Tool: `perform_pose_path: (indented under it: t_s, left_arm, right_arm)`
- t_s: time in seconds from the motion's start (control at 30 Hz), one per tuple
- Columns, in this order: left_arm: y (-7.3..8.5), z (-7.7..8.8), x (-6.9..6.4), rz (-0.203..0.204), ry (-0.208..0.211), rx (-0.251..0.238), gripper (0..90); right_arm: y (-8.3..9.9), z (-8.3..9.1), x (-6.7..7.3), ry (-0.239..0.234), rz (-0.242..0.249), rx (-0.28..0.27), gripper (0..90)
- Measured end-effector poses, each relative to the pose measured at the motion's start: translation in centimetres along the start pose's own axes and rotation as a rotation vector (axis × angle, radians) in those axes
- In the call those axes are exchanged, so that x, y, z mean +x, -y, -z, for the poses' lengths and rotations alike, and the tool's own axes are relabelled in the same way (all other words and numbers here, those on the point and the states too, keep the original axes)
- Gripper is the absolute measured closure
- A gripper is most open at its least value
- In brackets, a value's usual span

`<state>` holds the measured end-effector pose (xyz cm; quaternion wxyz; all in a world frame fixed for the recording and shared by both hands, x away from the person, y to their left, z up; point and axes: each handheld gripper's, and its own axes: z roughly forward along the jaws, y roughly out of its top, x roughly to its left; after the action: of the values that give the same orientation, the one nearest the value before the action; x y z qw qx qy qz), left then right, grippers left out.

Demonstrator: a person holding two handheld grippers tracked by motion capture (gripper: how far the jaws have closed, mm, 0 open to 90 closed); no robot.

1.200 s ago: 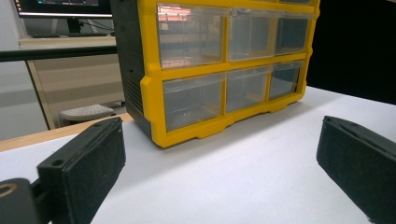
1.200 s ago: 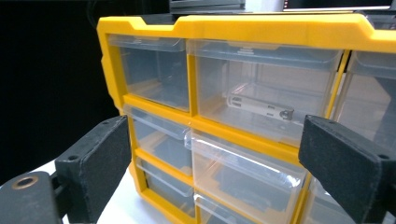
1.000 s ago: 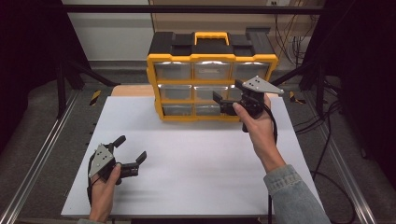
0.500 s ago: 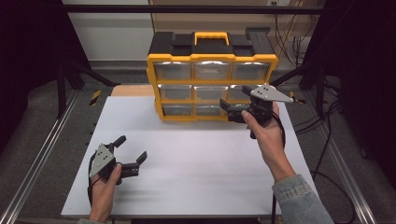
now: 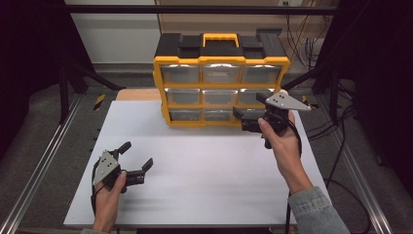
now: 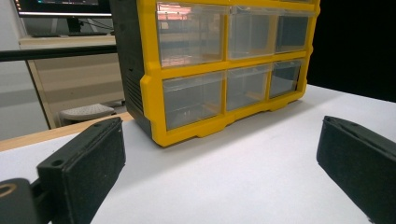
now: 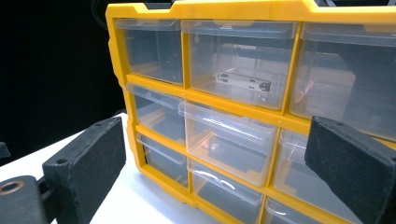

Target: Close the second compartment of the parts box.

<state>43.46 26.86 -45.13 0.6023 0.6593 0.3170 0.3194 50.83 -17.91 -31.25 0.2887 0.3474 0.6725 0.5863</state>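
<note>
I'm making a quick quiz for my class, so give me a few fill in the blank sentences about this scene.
1. The drawer cabinet has a frame coloured ____.
2. Its drawers form three rows of ____.
3. The left hand-held gripper has its jaws ____.
4. The right hand-held gripper is beside the cabinet's ____ row.

Missing words: yellow; three; open; bottom

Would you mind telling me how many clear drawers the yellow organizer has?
9, in a three-by-three grid on the yellow organizer: three along the top row, three across the middle, three along the bottom, the bottom-right one partly hidden behind the right gripper.
</note>
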Motion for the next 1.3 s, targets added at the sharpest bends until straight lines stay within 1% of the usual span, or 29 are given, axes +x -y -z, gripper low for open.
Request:
perform_pose_path:
  t_s: [0.17,0.33,0.4,0.57,0.87,1.1,1.2,1.3]
  left_arm:
    - [0.0,0.0,0.0,-0.002,0.001,0.002,1.1]
    - [0.0,0.0,0.0,-0.005,0.000,0.003,1.1]
    - [0.0,-0.1,-0.1,-0.015,-0.001,0.008,1.1]
    - [0.0,-0.1,-0.2,-0.022,0.004,0.012,1.1]
    - [0.0,-0.1,-0.1,-0.014,0.002,0.010,1.1]
    - [0.0,-0.1,-0.2,-0.018,0.006,0.010,1.1]
    - [0.0,-0.1,-0.2,-0.012,0.004,0.007,1.0]
    - [0.0,-0.1,-0.2,-0.012,0.004,0.006,1.0]
  right_arm:
    - [0.1,0.5,-0.1,0.002,0.006,0.001,5.2]
    - [0.4,1.2,-0.3,0.008,-0.002,0.002,5.1]
    - [0.6,1.5,-0.4,0.010,0.000,0.002,5.1]
    - [0.8,2.2,-0.5,0.015,0.000,-0.001,5.1]
    - [1.5,3.2,-0.7,0.024,0.001,-0.003,4.6]
    - [2.1,4.4,-1.1,0.041,-0.006,-0.010,3.4]
    - [2.2,4.7,-1.2,0.046,-0.003,-0.012,3.4]
    - [2.6,5.4,-1.3,0.050,-0.002,-0.016,3.5]
